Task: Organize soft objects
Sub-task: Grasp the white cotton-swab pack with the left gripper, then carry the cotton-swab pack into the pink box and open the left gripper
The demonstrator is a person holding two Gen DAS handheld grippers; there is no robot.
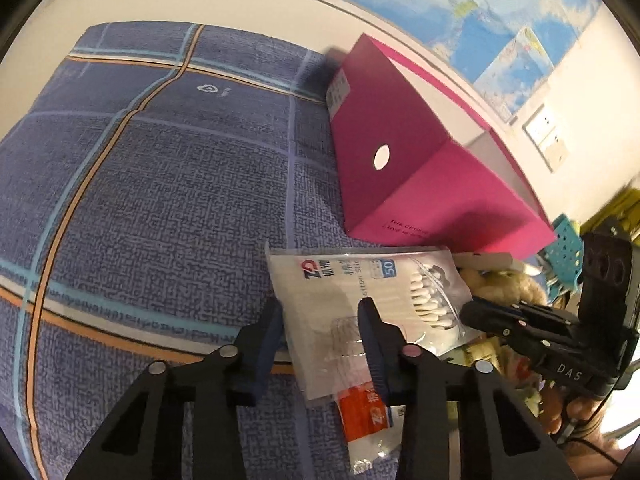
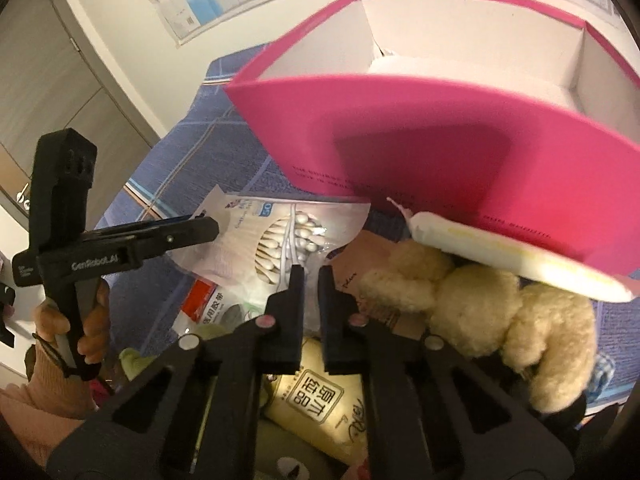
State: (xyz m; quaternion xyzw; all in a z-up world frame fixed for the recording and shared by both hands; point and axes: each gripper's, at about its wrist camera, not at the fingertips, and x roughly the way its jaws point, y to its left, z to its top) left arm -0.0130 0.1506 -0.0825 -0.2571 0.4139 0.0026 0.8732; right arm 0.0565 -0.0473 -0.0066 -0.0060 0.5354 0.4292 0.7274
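A clear bag of cotton swabs (image 1: 340, 280) lies on the blue plaid cloth (image 1: 160, 200) in front of an open pink box (image 1: 400, 152). My left gripper (image 1: 322, 320) is shut on the bag's left part, with the plastic filling the gap between its pads. In the right wrist view, the right gripper (image 2: 311, 274) stands shut with its tips at the near edge of the bag (image 2: 248, 240). From the left wrist view its tips (image 1: 466, 312) nip the bag's right edge. A cream plush toy (image 2: 480, 312) lies to the right, under a white padded packet (image 2: 500, 248).
The pink box (image 2: 400, 140) has a white inside and stands just behind the pile. A red and white packet (image 1: 368, 412) lies under the bag, and a yellow tissue pack (image 2: 320, 400) under the right gripper. A teal basket (image 1: 564, 248) is at the right. A hand (image 2: 92, 320) holds the left gripper.
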